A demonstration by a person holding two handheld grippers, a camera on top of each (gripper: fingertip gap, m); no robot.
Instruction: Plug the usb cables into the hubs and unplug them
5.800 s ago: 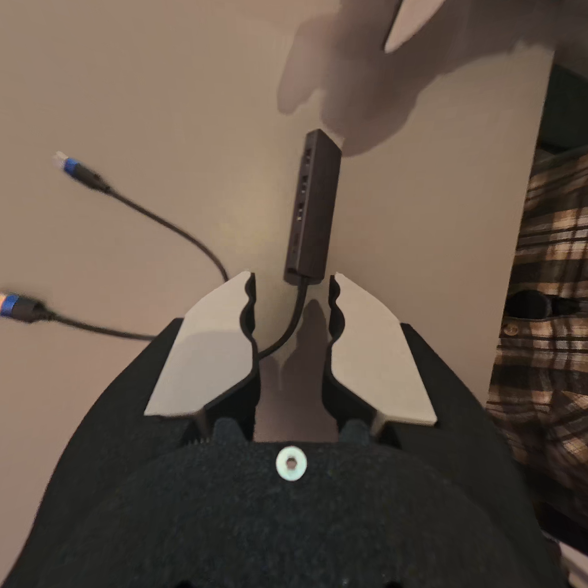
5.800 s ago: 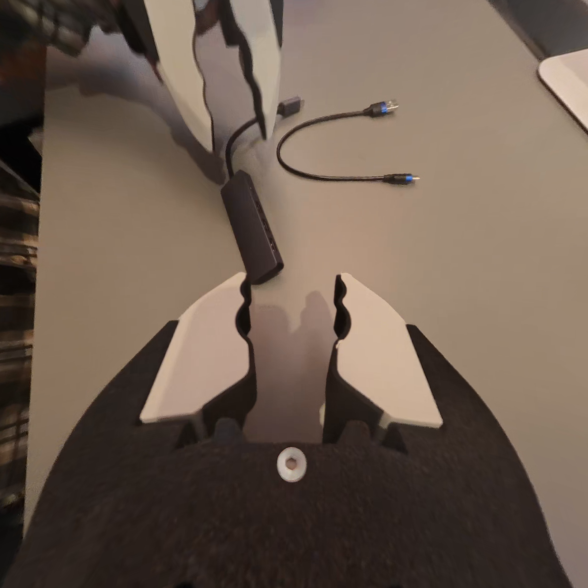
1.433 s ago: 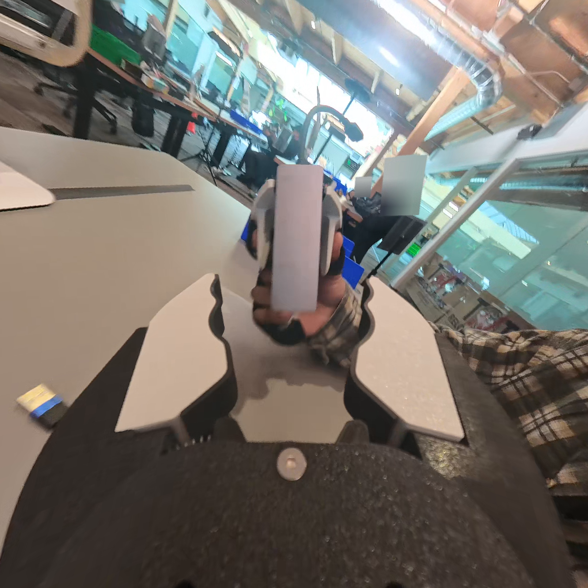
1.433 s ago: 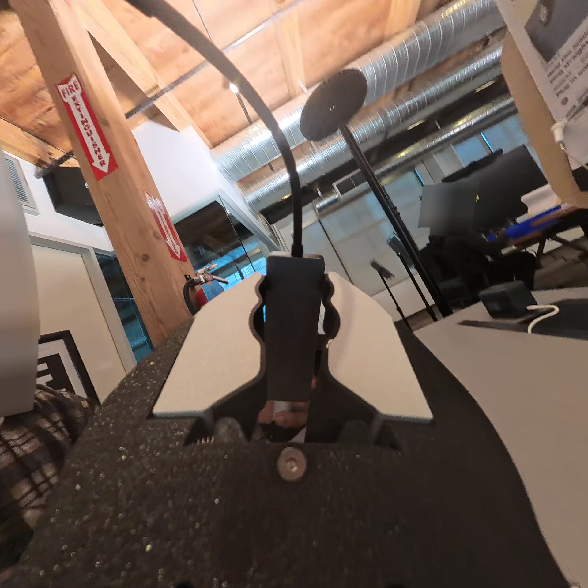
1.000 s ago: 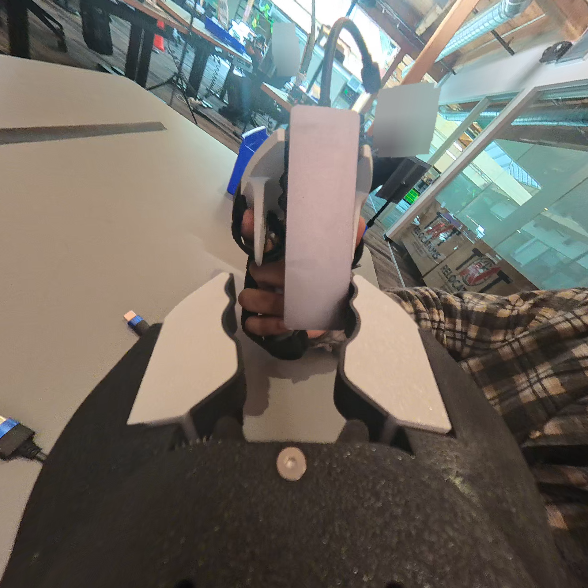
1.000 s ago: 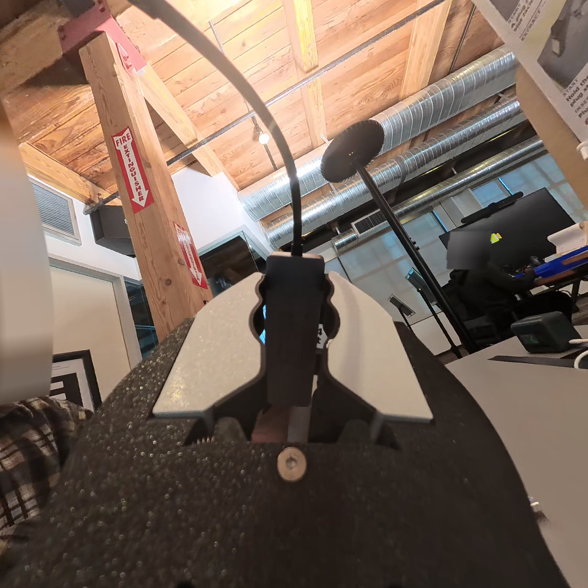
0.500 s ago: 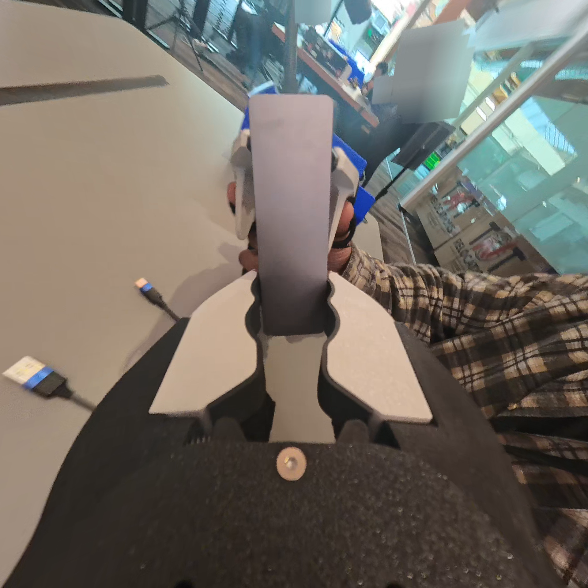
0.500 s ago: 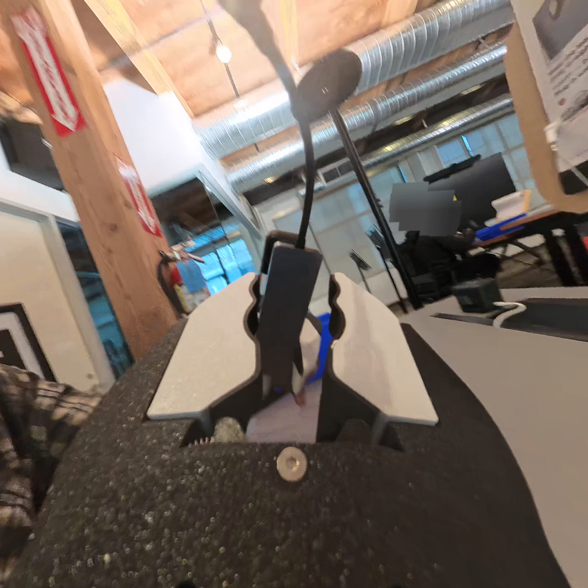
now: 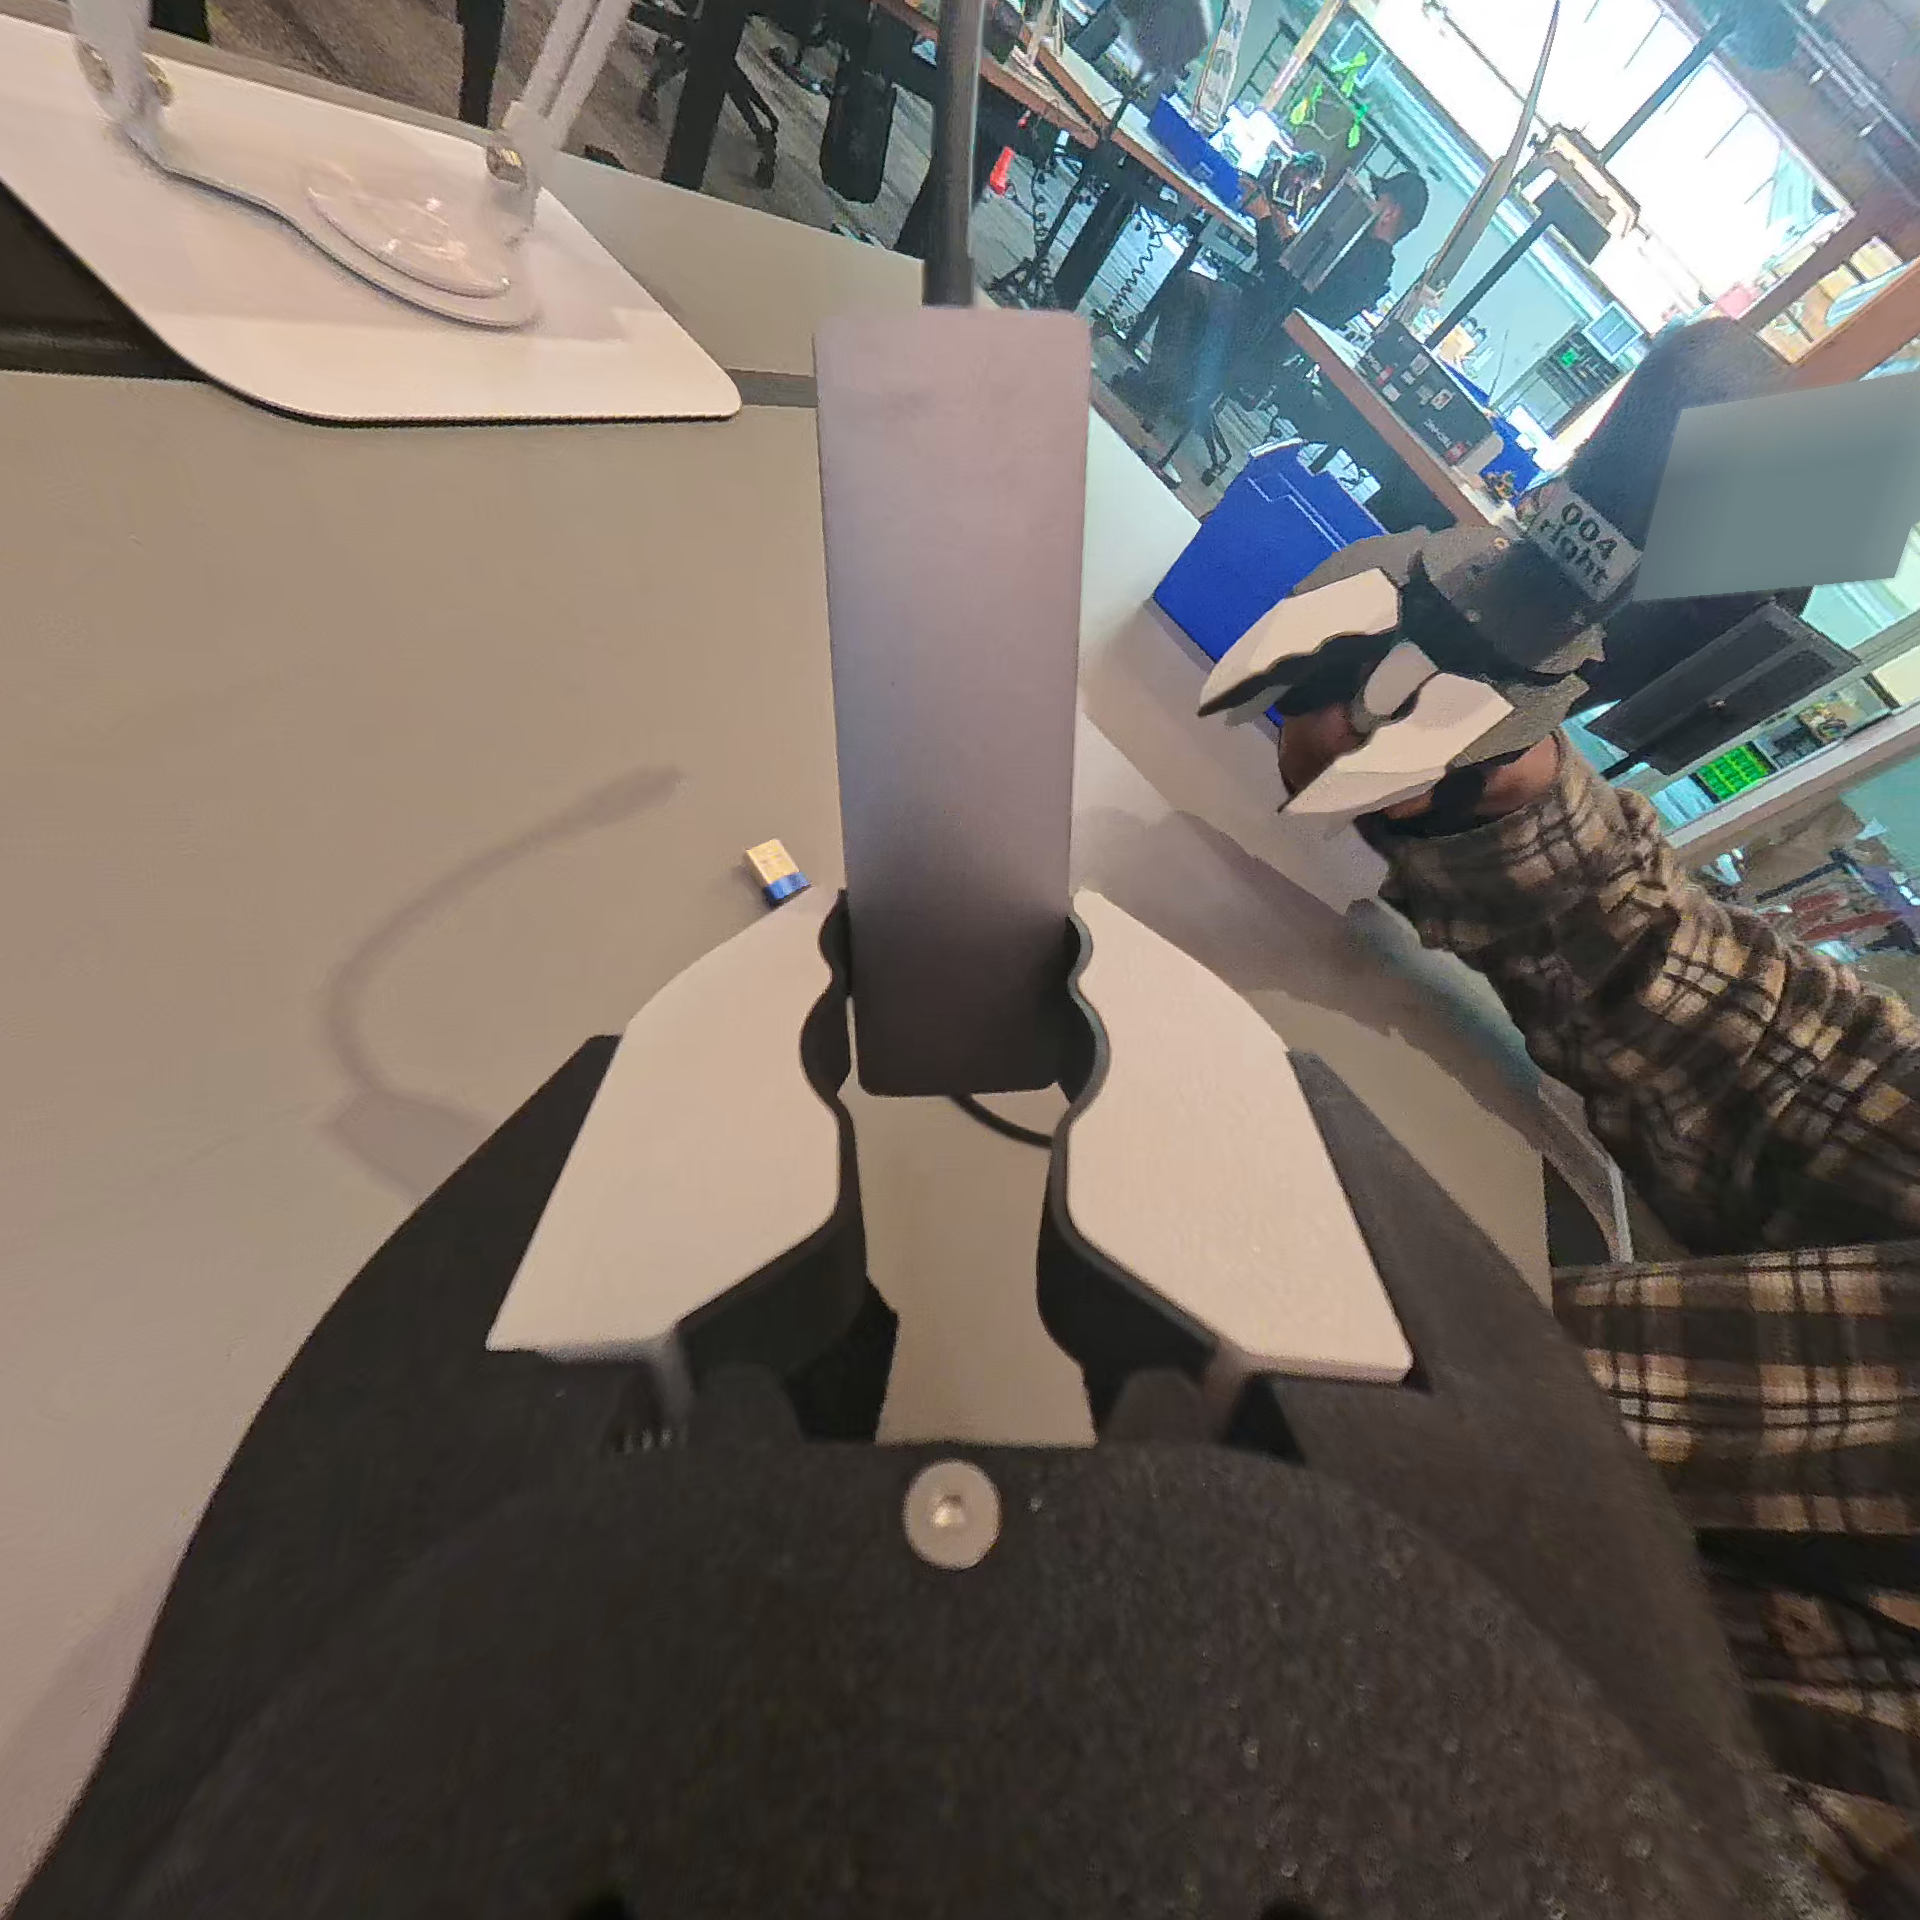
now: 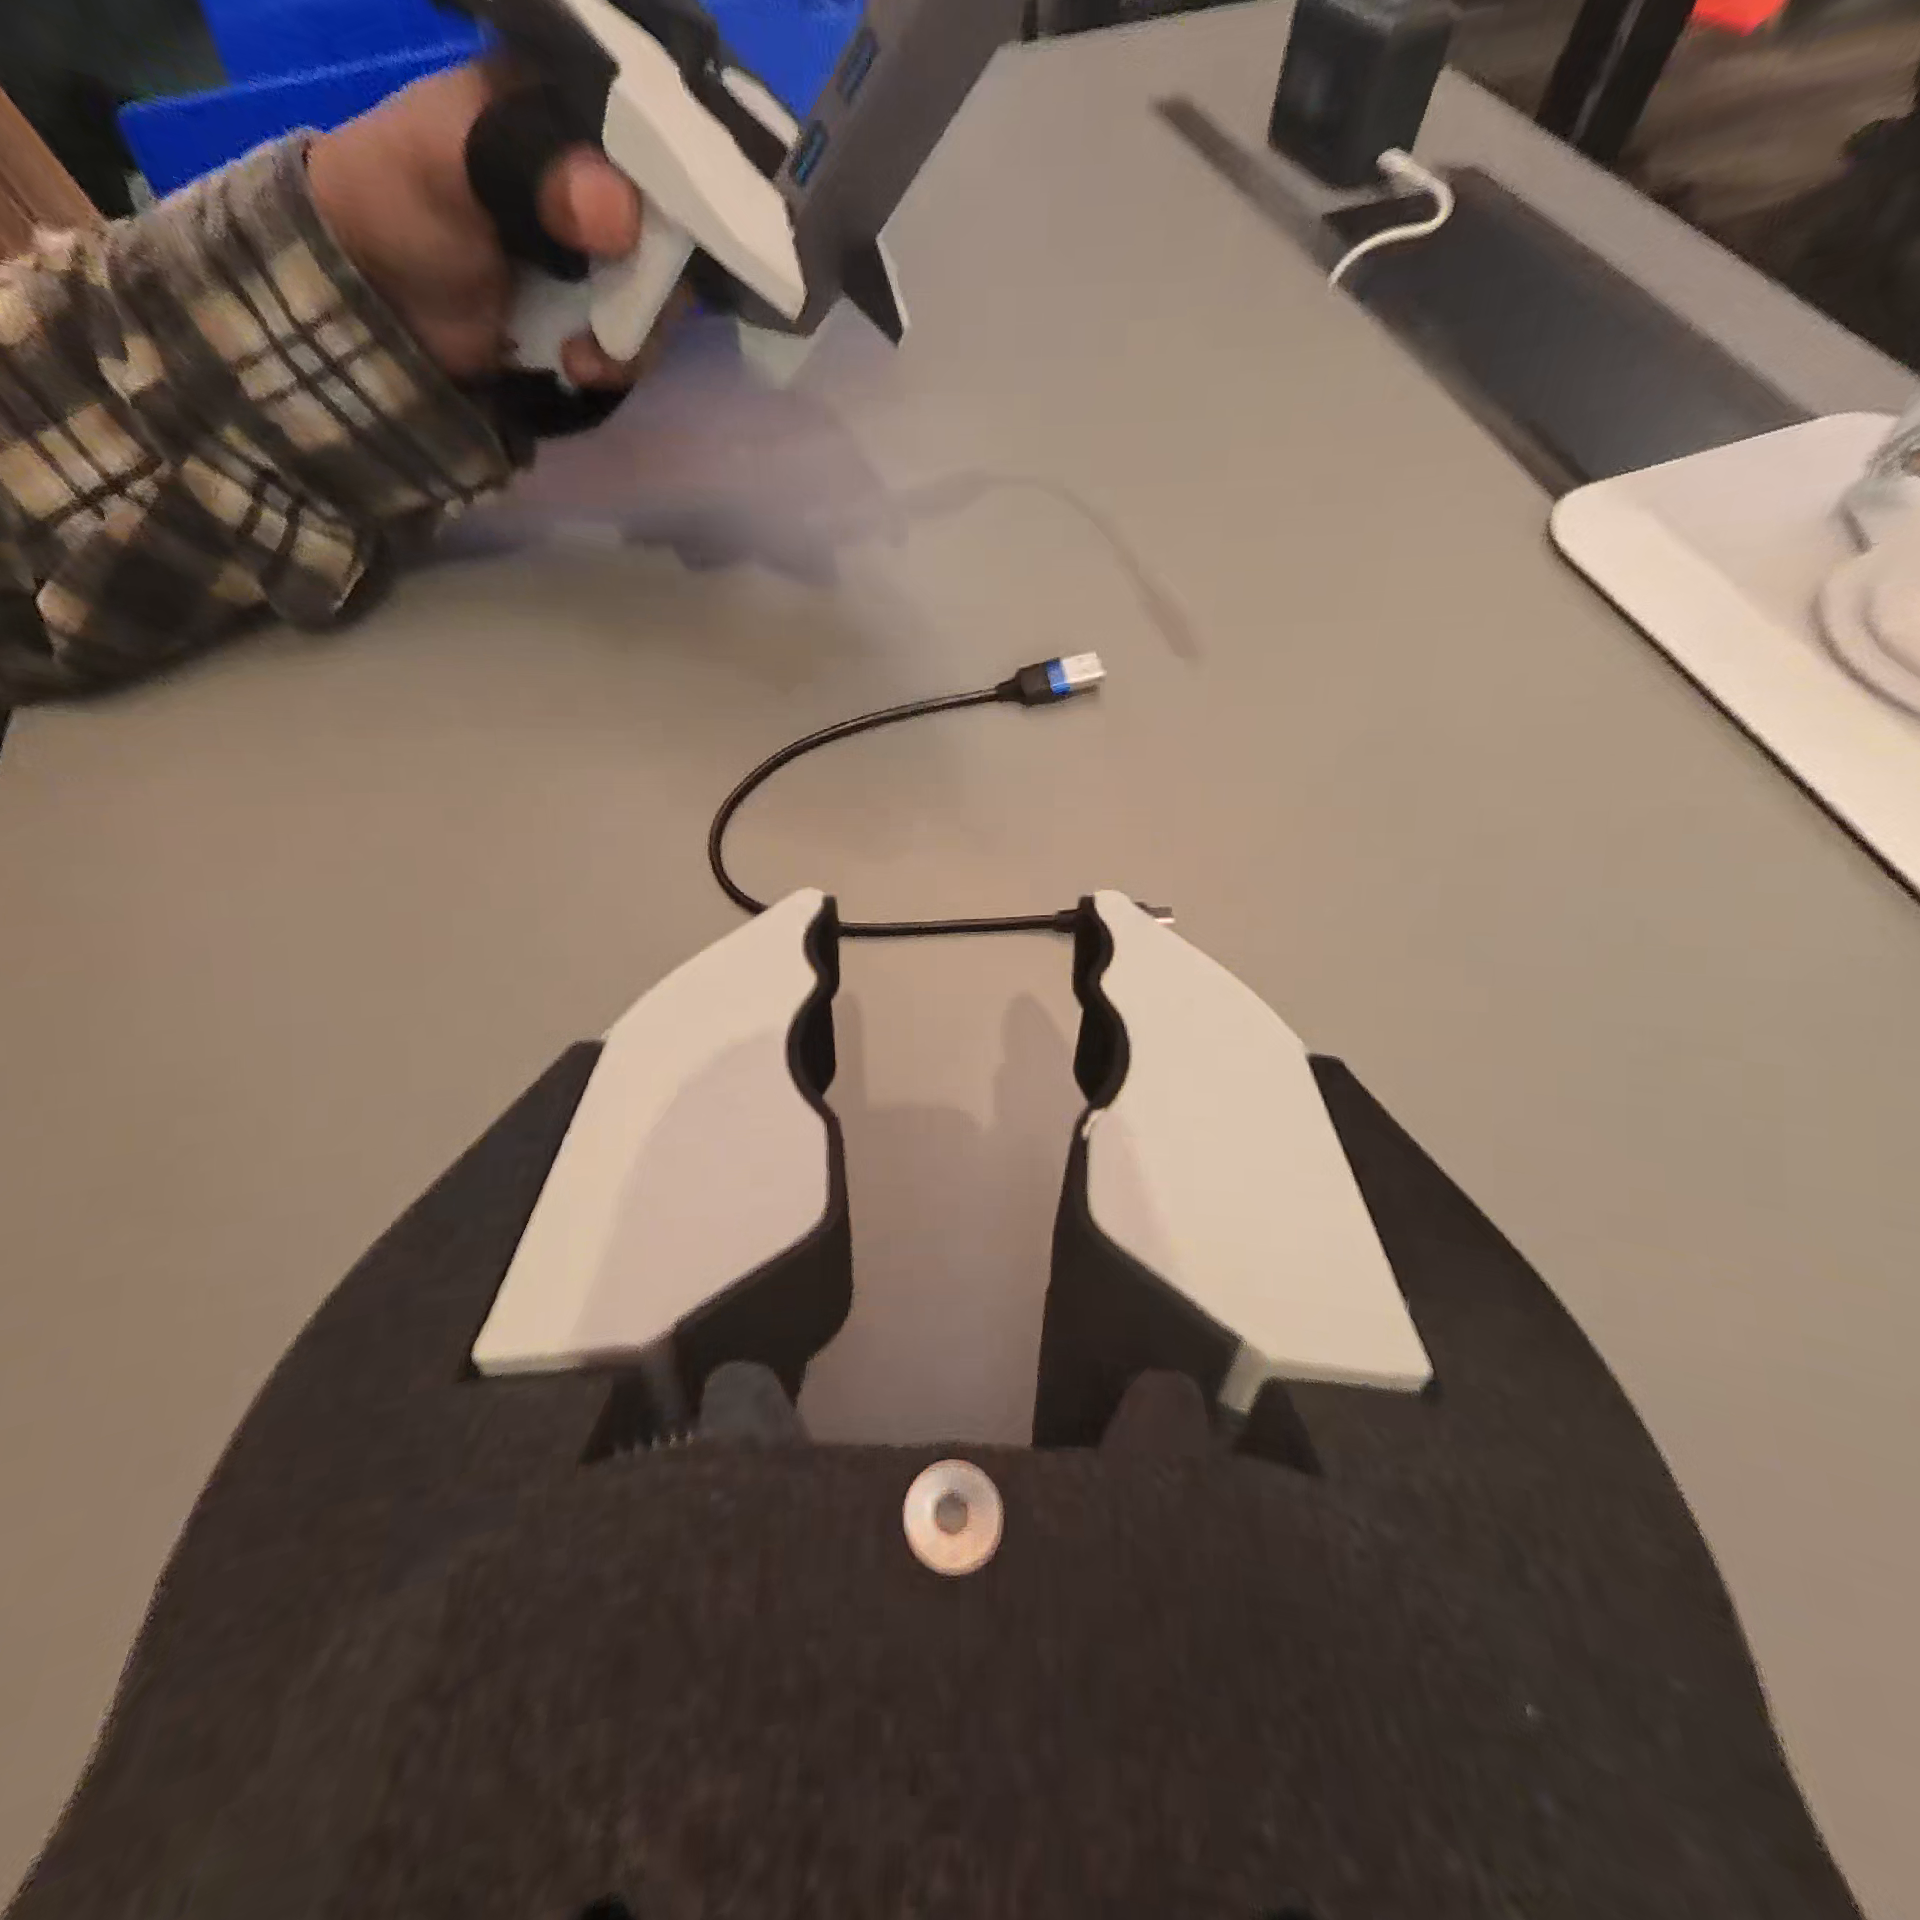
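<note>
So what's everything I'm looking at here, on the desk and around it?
hub: one, dark grey, held upright off the desk in the left gripper
cable: one, black with blue-banded plugs, loose on the desk under the right gripper
desk: one, grey
white tray: one, at the far edge of the desk, with something clear on it
black box: one, with a white cord, at the back of the desk
blue bin: one, beyond the desk
left gripper: white fingers, shut on the hub
right gripper: white fingers, open, empty
sleeves: plaid
</note>
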